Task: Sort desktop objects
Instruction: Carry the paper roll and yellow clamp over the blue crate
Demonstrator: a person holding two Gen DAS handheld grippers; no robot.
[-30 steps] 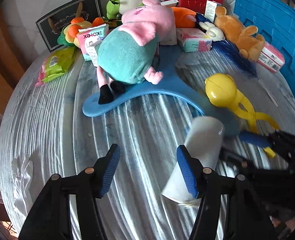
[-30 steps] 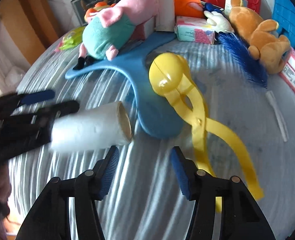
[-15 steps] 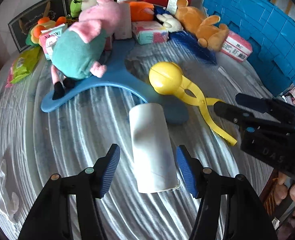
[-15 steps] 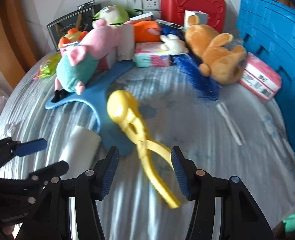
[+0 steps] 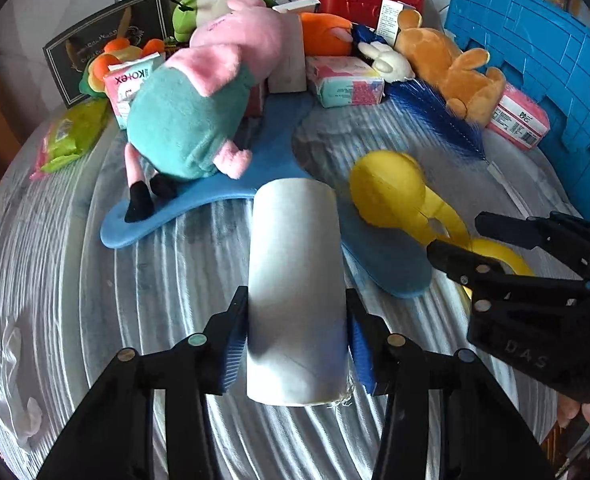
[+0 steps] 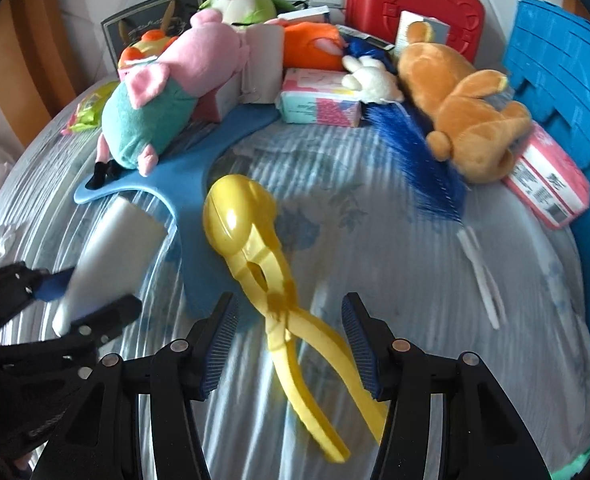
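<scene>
Left gripper closes on the white roll; right gripper hangs over the yellow tongs

The left gripper (image 5: 297, 336) has just been closing, and its blue pads now press both sides of the white roll (image 5: 295, 280), which lies near the middle of the table (image 5: 55, 280) against the blue curved board (image 5: 199, 196). The right gripper (image 6: 289, 344) stands part open around the handles of the yellow tongs (image 6: 255, 248) without touching them. Plush toys crowd the far side.

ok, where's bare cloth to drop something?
Free: the near-left cloth between the blue curved board and the table edge, and the patch between the yellow scoop tongs and blue crate. The back by the red case is crowded.
</scene>
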